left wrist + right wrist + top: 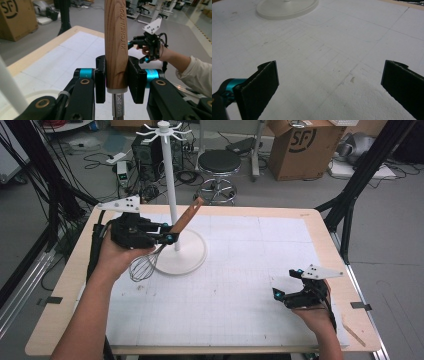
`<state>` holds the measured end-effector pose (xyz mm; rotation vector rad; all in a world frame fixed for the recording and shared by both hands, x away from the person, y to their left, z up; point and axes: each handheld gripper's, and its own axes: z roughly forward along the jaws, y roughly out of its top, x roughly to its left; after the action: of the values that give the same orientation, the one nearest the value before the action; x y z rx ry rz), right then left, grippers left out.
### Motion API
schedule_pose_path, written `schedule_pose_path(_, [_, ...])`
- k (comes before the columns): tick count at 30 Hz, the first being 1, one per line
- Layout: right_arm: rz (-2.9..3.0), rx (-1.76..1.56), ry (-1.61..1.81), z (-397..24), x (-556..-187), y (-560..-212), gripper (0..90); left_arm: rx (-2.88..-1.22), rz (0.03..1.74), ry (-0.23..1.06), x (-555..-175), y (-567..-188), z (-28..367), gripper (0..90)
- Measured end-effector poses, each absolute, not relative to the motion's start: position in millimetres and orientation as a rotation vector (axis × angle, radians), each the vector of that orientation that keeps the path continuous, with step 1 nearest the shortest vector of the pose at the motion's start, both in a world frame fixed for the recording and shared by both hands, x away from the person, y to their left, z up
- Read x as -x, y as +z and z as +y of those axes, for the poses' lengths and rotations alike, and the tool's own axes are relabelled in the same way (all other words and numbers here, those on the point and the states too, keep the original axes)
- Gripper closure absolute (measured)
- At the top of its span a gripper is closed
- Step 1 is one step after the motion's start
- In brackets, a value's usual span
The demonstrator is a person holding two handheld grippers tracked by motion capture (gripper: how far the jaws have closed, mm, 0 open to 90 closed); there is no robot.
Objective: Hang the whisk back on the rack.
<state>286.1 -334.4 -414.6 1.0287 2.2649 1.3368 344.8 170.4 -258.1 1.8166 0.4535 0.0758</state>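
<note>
Now, left forearm comes in from the bottom edge of the high view and angles up over the table's [310, 227] left part, hand raised above the white mat. Left gripper [169, 234] points toward the rack [176, 251], close beside its pole. Right hand rests low at the table's right front, well apart; right gripper [287, 285] aims across the mat, jaws wide apart with nothing between them. Left jaws are clamped on the whisk's [116, 47] wooden handle near its lower end, pads pressing both sides. Handle slants up and away past the jaws toward the pole; wire loops hang below the gripper, clear of the mat, just beside the rack's round base.
</note>
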Motion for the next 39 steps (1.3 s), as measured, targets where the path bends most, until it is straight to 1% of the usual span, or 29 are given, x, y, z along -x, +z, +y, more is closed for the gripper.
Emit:
schedule_pose_path(11, [2.263,-1.025,1.339,-334.9,-286.0,-413.8,0.2,-1.785,0.465,0.151,-350.1,-235.4,198.4,70.9])
schedule_pose_path(21, [2.263,-1.032,1.34,-334.6,-286.0,-413.6,0.2,-1.74,0.541,0.227,-356.6,-218.8,222.3,70.9])
schedule_pose_path(29, [2.258,-1.033,1.344,-335.4,-286.1,-413.0,0.2,-1.73,0.559,0.269,-359.5,-202.6,233.3,70.9])
schedule_pose_path(39, [2.257,-1.029,1.345,-335.6,-285.8,-412.5,0.2,-1.664,0.573,0.304,-361.7,-184.3,245.6,71.0])
